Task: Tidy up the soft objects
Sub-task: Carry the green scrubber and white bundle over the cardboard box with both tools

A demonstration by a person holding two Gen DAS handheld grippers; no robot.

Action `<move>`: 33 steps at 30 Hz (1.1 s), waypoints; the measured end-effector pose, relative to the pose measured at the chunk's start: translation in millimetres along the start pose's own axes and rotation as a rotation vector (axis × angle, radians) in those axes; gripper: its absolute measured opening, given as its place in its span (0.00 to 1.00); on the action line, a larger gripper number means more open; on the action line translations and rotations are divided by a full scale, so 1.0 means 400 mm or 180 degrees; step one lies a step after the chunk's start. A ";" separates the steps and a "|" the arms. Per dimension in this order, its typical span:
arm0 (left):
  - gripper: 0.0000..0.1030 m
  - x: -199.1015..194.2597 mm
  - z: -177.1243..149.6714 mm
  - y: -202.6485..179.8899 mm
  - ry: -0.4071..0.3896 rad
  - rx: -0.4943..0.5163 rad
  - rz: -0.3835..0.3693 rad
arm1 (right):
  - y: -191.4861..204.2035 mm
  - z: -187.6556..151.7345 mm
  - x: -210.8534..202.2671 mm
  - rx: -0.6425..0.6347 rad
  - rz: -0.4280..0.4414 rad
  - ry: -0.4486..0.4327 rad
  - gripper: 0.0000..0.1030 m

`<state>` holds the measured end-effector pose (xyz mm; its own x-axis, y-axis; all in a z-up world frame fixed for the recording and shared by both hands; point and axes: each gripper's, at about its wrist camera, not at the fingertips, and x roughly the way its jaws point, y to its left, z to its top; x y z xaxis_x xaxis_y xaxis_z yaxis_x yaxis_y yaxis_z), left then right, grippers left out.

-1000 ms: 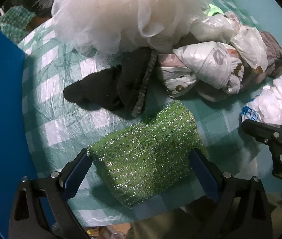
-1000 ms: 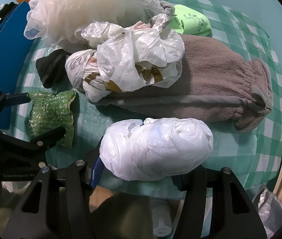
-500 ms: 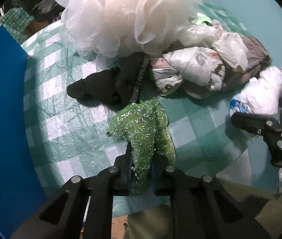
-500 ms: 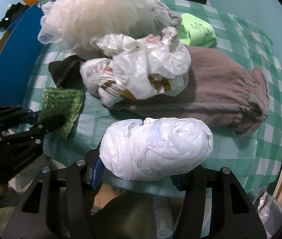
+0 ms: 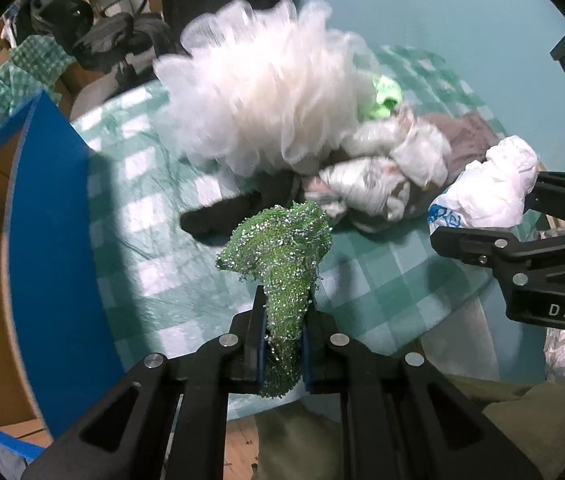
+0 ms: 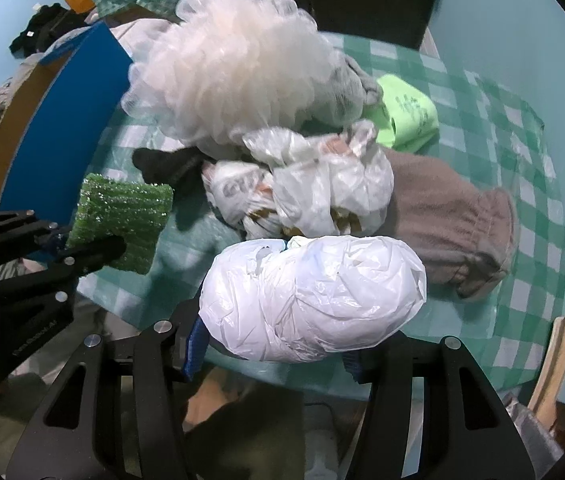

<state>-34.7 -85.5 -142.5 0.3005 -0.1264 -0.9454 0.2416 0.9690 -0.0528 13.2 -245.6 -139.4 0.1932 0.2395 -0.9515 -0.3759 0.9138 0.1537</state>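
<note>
My left gripper (image 5: 283, 316) is shut on a glittery green scrub sponge (image 5: 282, 252), squeezed thin and held above the checked tablecloth (image 5: 382, 280); the sponge also shows in the right wrist view (image 6: 122, 216). My right gripper (image 6: 274, 344) is shut on a white crumpled plastic bag ball (image 6: 314, 300), held above the table's near edge; it also shows in the left wrist view (image 5: 486, 196). On the table lie a big white mesh pouf (image 6: 234, 72), a bundle of clear plastic bags (image 6: 314, 184), a black sock (image 6: 166, 164), a grey-brown fleece cloth (image 6: 450, 216) and a lime green cloth (image 6: 406, 116).
A blue-sided cardboard box (image 5: 54, 240) stands at the table's left; it also shows in the right wrist view (image 6: 62, 120). A teal wall (image 5: 442, 20) is behind. A wooden piece (image 6: 554, 360) leans at the lower right. Dark clutter and a chair sit beyond the table.
The left gripper closed on the green sponge, squeezed it flat and lifted it up and back from the table. The right gripper also rose with the white bag ball.
</note>
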 end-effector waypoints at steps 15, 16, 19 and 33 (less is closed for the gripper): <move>0.12 -0.174 0.049 0.089 -0.0395 -0.0146 0.0184 | 0.066 0.073 -0.108 -0.0167 0.0039 -0.0250 0.53; 0.12 -0.183 0.051 0.098 -0.0416 -0.0174 0.0193 | 0.070 0.081 -0.112 -0.0185 0.0043 -0.0267 0.53; 0.12 -0.206 0.055 0.123 -0.0455 -0.0254 0.0205 | 0.092 0.100 -0.129 -0.0228 0.0064 -0.0308 0.53; 0.12 -0.282 0.048 0.238 -0.0623 -0.0567 0.0308 | 0.218 0.202 -0.174 -0.0527 0.0191 -0.0461 0.53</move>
<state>-27.9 17.0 -34.6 0.4908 -0.0534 -0.8696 0.0423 0.9984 -0.0374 40.1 -156.3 -38.2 0.2895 0.3473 -0.8920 -0.5320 0.8330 0.1517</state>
